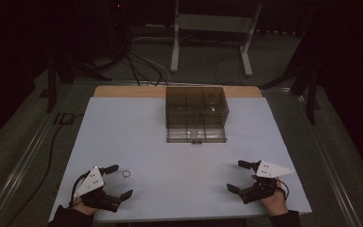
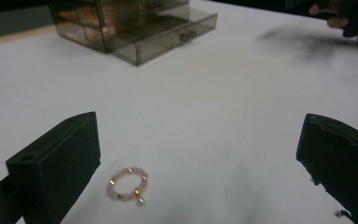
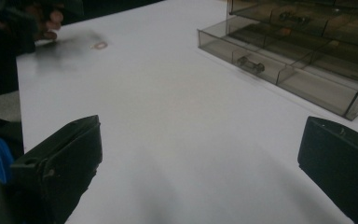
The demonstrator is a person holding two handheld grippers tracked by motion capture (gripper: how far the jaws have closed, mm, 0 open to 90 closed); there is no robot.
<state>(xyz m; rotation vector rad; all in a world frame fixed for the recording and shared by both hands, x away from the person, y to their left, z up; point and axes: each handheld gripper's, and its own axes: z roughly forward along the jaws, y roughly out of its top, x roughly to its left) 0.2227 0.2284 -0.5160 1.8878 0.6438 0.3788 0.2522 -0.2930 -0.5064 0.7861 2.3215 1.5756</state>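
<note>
The white tabletop (image 1: 179, 156) lies bare across its middle, with a smoky clear drawer box (image 1: 196, 106) near the far edge, its bottom drawer (image 1: 196, 134) pulled out toward the person. Near the front edge, the left tool (image 1: 119, 180) and right tool (image 1: 239, 176) sit well apart, both with jaws spread wide and empty. A small pink beaded ring (image 2: 128, 184) lies flat on the tabletop just beside the left tool's jaw, not touching it.
</note>
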